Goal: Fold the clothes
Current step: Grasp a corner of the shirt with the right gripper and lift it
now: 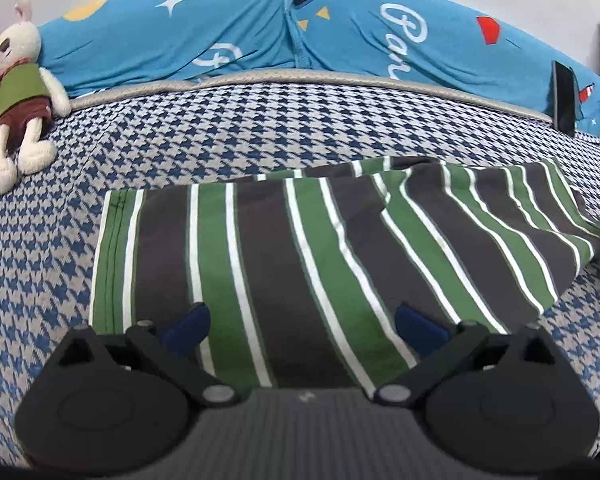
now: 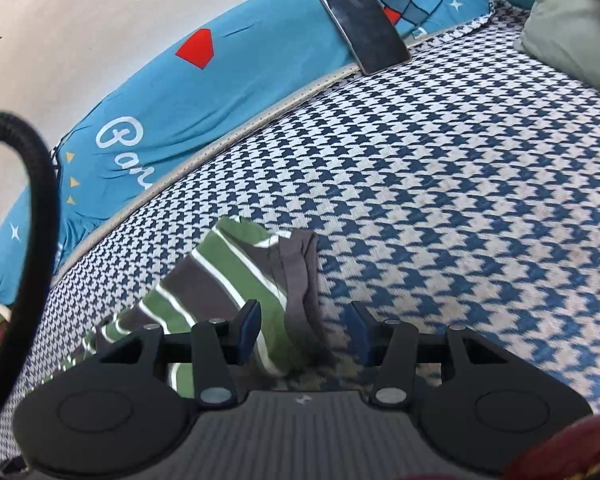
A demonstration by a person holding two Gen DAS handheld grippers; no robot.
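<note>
Hovering over the striped shirt (image 1: 300, 248), left gripper (image 1: 302, 322) has fingers wide, empty, w/ near hem between them. Shirt lies mid-bed (image 1: 180, 140), partly folded. Right gripper (image 2: 303, 328), fingers wide, straddles collar end, prob. for next fold.

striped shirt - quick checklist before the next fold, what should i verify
1. Left gripper open over the striped shirt: ok.
2. Right gripper open at the shirt's end: ok.
3. Shirt lying flat: not ok, the far right part is rumpled and doubled over.
4. Shirt edge between the right gripper's fingers: cannot tell.
5. Phone and plush rabbit apart from the shirt: ok.
</note>
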